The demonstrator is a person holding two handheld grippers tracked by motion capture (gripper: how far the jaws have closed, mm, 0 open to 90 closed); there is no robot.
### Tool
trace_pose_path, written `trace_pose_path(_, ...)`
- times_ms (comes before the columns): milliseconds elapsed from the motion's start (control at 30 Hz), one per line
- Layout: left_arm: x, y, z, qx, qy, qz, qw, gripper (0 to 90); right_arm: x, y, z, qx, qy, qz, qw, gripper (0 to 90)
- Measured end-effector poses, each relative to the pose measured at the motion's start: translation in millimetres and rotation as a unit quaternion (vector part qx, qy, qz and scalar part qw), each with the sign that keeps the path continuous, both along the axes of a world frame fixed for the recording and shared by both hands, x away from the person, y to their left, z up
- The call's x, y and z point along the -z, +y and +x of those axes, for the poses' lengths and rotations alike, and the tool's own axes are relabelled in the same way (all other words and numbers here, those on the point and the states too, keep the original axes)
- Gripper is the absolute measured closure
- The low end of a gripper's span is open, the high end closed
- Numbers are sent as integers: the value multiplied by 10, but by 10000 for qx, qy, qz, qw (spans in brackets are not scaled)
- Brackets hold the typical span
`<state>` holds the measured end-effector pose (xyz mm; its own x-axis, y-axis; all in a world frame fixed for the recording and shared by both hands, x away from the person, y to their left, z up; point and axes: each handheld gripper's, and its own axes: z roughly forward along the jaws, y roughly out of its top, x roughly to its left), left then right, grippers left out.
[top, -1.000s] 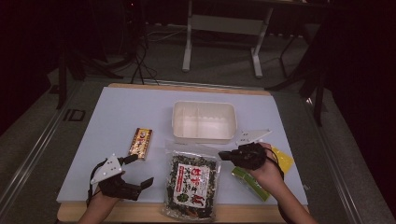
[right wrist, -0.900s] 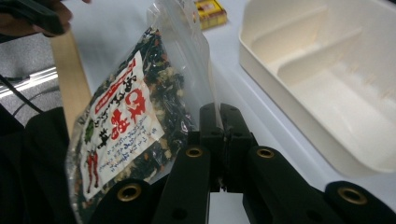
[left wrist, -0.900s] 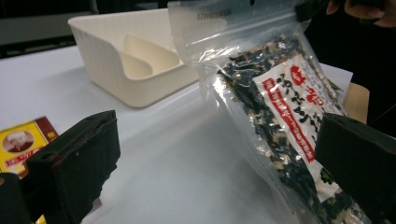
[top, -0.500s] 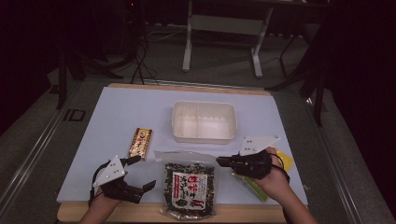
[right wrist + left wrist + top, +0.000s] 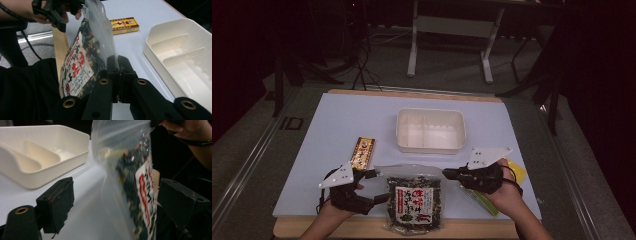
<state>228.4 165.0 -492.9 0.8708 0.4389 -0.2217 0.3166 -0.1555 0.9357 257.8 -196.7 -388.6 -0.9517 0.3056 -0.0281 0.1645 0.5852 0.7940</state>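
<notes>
The right tongs pinch the clear top edge of a crinkly snack bag with a white label bearing red characters. The left tongs, wide apart, have just been closing with that bag between them, untouched.

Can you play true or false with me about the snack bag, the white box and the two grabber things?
1. The right gripper is shut on the clear edge of the snack bag. True.
2. The left gripper is squeezing the snack bag tight. False: its jaws stand apart with the bag between them; they have just been closing a little and its pads do not press on it.
3. The white divided tray has food in it. False: its compartments look empty.
4. A yellow and red packet lies on the table left of the tray. True.
5. The snack bag is inside the tray. False: it is in front of the tray, near the table's front edge.
</notes>
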Motion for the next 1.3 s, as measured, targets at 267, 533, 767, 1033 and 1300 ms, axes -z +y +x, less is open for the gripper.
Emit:
trace_pose_path(267,-21,-128,62,663,188,98,9976,537,-4,26,-16,-98,50,-1,9999,897)
trace_pose_path(533,-27,-106,109,1247,657,-242,9897,694,8,-30,-56,-169,182,38,9997,894)
trace_pose_path(767,-77,-130,68,1509,656,-423,9855,733,14,-128,-93,-195,314,193,9991,866)
trace_pose_path(1033,-159,-177,-12,1589,425,-394,9856,744,6,-222,-183,-230,340,319,9986,840)
trace_pose_path(1300,-424,-194,-108,1655,27,-563,9846,746,-117,-325,-255,-242,257,586,9977,595)
